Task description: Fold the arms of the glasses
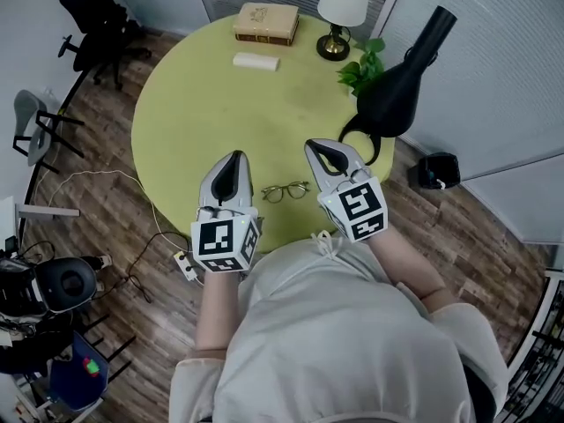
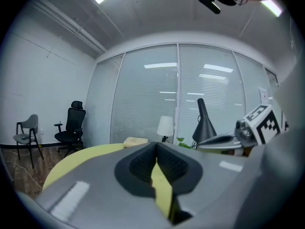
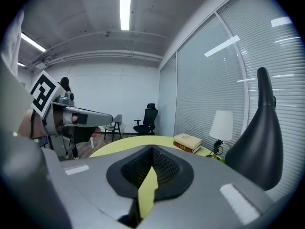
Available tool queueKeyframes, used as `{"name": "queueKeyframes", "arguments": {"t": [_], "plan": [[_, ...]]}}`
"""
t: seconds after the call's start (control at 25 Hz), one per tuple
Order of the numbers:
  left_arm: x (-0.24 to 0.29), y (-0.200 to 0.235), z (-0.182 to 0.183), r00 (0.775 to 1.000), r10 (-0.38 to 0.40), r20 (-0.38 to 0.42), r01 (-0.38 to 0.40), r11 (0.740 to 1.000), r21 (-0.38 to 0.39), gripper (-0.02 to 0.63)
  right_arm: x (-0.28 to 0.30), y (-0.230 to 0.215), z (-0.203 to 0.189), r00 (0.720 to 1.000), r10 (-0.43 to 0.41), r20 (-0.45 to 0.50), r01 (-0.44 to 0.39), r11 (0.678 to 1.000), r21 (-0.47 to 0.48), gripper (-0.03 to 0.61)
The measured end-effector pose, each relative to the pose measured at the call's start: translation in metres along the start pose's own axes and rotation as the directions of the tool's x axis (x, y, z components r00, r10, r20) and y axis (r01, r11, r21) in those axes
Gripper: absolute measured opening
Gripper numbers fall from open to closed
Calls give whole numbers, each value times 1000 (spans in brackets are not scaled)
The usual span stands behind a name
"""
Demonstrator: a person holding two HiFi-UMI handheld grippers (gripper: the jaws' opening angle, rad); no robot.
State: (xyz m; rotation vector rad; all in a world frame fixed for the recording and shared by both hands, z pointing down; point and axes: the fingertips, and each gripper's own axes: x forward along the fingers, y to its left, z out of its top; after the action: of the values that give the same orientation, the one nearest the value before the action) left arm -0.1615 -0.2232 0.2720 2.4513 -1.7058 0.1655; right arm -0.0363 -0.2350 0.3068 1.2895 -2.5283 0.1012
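Note:
A pair of thin-framed glasses (image 1: 285,190) lies on the round yellow-green table (image 1: 203,122) near its front edge. It sits between my two grippers and touches neither; its arms are too small to make out. My left gripper (image 1: 234,159) is held above the table just left of the glasses, jaws shut and empty, as in its own view (image 2: 156,149). My right gripper (image 1: 322,148) is raised just right of the glasses, also shut with nothing in it (image 3: 151,151). Both point roughly level across the table. Neither gripper view shows the glasses.
At the table's far side are stacked books (image 1: 265,22), a small white box (image 1: 256,61), a white lamp (image 1: 341,11), a green plant (image 1: 363,67) and a tall black vase (image 1: 397,91). Office chairs (image 1: 92,16) and a power strip (image 1: 181,263) are on the floor at left.

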Motion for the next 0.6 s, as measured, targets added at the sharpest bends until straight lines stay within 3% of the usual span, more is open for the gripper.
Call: {"name": "queueKeyframes", "arguments": {"t": [0.6], "plan": [[-5, -18, -6, 1000, -17, -23, 17, 1000, -3, 6, -6, 8, -9, 999, 25, -23, -24, 999, 34, -2]]}}
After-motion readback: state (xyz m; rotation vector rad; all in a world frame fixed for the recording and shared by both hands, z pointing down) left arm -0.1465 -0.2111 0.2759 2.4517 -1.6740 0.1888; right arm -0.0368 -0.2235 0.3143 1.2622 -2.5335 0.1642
